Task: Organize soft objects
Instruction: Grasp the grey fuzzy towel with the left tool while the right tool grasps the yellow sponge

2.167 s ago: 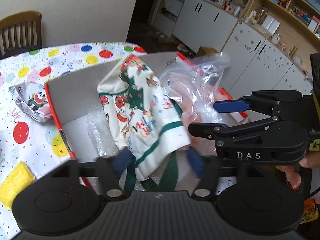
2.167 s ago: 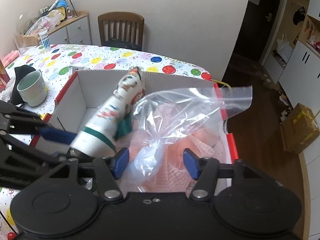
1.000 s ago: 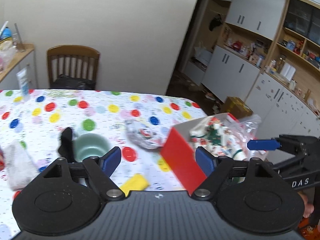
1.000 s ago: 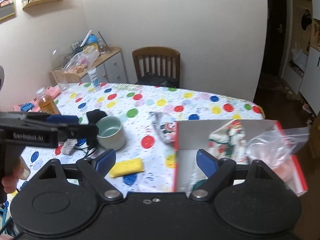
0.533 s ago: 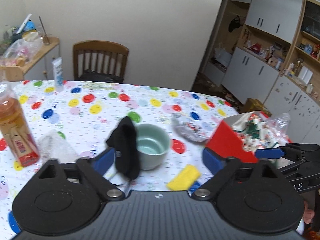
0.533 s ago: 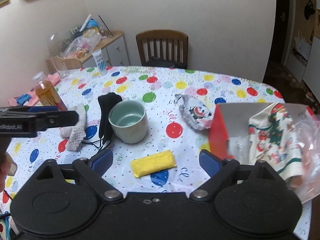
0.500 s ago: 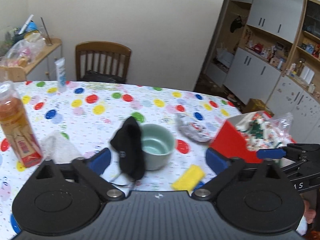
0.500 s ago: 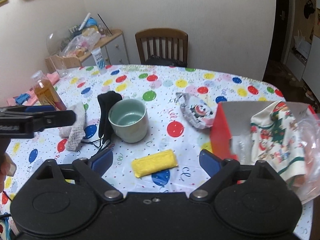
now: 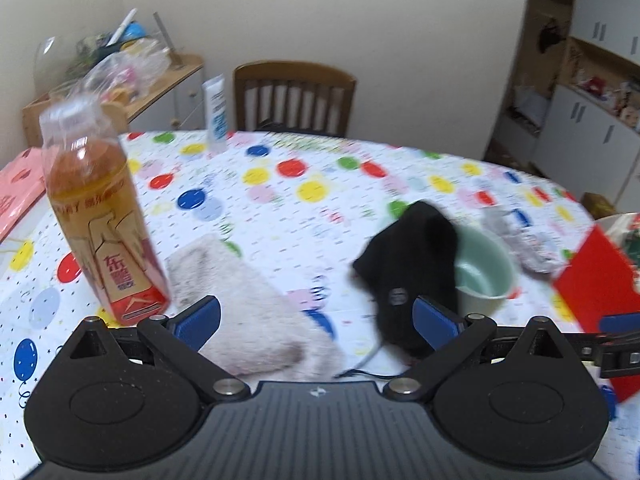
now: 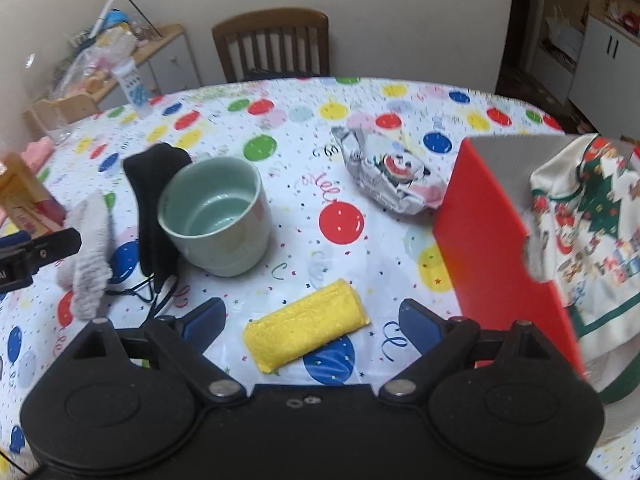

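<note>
My left gripper (image 9: 316,320) is open above a grey fluffy cloth (image 9: 256,308) lying on the dotted tablecloth; a black cloth (image 9: 412,268) lies just right of it, against a green mug (image 9: 486,270). My right gripper (image 10: 312,322) is open too, with a yellow folded cloth (image 10: 306,330) lying between its blue fingertips, untouched. A printed fabric pouch (image 10: 392,176) lies beyond. At the right stands a red box (image 10: 500,240) holding a Christmas-print cloth (image 10: 588,216). The grey cloth (image 10: 90,248), black cloth (image 10: 154,200) and mug (image 10: 214,216) show at left in the right wrist view.
An orange drink bottle (image 9: 100,224) stands upright just left of the grey cloth. A white tube (image 9: 216,114) stands at the table's far edge, with a wooden chair (image 9: 294,98) behind it. A cluttered side cabinet (image 9: 120,76) sits far left. The left gripper's finger (image 10: 40,250) reaches in at left.
Both grippers swung left from the box and sank toward the table. The left one now hangs over the grey cloth beside the bottle; the right one is over the yellow cloth.
</note>
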{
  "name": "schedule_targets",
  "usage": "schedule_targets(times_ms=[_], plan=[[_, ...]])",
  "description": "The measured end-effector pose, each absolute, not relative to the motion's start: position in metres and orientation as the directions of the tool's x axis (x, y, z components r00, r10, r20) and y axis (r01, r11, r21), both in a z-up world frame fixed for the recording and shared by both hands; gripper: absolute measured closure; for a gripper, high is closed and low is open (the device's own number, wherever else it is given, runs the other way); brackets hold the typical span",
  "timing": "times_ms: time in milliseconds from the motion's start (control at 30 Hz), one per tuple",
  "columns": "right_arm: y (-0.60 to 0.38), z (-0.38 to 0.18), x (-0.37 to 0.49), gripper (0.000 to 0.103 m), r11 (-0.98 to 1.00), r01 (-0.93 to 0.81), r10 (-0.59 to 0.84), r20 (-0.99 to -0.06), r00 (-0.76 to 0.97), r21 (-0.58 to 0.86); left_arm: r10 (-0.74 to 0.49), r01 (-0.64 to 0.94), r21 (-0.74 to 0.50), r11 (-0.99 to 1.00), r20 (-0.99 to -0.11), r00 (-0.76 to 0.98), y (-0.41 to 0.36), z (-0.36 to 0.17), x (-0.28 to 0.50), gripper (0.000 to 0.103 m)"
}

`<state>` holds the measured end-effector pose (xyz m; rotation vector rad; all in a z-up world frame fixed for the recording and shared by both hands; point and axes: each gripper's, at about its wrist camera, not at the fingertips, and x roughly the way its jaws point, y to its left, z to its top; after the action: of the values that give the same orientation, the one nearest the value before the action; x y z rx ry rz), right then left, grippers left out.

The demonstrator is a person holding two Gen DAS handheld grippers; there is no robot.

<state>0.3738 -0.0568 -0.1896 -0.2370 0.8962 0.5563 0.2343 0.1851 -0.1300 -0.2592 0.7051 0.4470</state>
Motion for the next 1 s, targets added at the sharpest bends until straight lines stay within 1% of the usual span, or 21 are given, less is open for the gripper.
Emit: schedule_targets(times_ms=[167, 400, 567, 700, 767, 800, 833, 900, 933, 967, 1000], plan=[[-0.042, -0.207, 0.384, 0.010, 0.867, -0.497, 0.306, -0.814, 0.493, 0.025, 0.326, -0.547, -0.107, 0.830, -0.704, 0.631, 0.204, -0.148, 0.243, 0.000], [-0.033, -0.223, 0.398, 0.010, 0.929, -0.371, 0.206, -0.828, 0.521, -0.002, 0.380, -0.636, -0.092, 0.766, -0.733, 0.564, 0.214, -0.163, 0.253, 0.000], [-0.025, -0.233, 0.399, 0.014, 0.941, -0.336, 0.148, -0.844, 0.515, -0.040, 0.365, -0.682, -0.118, 0.722, -0.772, 0.520, 0.224, -0.175, 0.258, 0.000], [-0.020, -0.240, 0.393, 0.018, 0.938, -0.342, 0.138, -0.856, 0.499, -0.048, 0.355, -0.702, -0.132, 0.700, -0.789, 0.502, 0.228, -0.182, 0.258, 0.001], [-0.018, -0.242, 0.390, 0.023, 0.938, -0.343, 0.138, -0.857, 0.496, -0.048, 0.349, -0.710, -0.142, 0.690, -0.793, 0.499, 0.230, -0.184, 0.257, 0.005], [-0.018, -0.242, 0.390, 0.025, 0.937, -0.345, 0.140, -0.858, 0.494, -0.046, 0.346, -0.713, -0.146, 0.685, -0.797, 0.495, 0.230, -0.185, 0.257, 0.010], [-0.019, -0.243, 0.389, 0.027, 0.938, -0.344, 0.142, -0.858, 0.494, -0.043, 0.350, -0.716, -0.142, 0.684, -0.797, 0.492, 0.230, -0.185, 0.258, 0.012], [-0.019, -0.243, 0.387, 0.028, 0.940, -0.339, 0.144, -0.857, 0.495, -0.038, 0.354, -0.715, -0.137, 0.685, -0.796, 0.492, 0.229, -0.185, 0.258, 0.017], [-0.019, -0.244, 0.387, 0.030, 0.940, -0.341, 0.145, -0.860, 0.489, -0.035, 0.358, -0.716, -0.134, 0.685, -0.795, 0.490, 0.230, -0.184, 0.258, 0.024], [-0.018, -0.245, 0.387, 0.035, 0.939, -0.340, 0.141, -0.860, 0.490, -0.040, 0.362, -0.718, -0.131, 0.683, -0.794, 0.489, 0.229, -0.183, 0.258, 0.028], [-0.017, -0.245, 0.387, 0.037, 0.938, -0.344, 0.141, -0.857, 0.495, -0.044, 0.365, -0.721, -0.129, 0.681, -0.793, 0.487, 0.230, -0.183, 0.258, 0.035]])
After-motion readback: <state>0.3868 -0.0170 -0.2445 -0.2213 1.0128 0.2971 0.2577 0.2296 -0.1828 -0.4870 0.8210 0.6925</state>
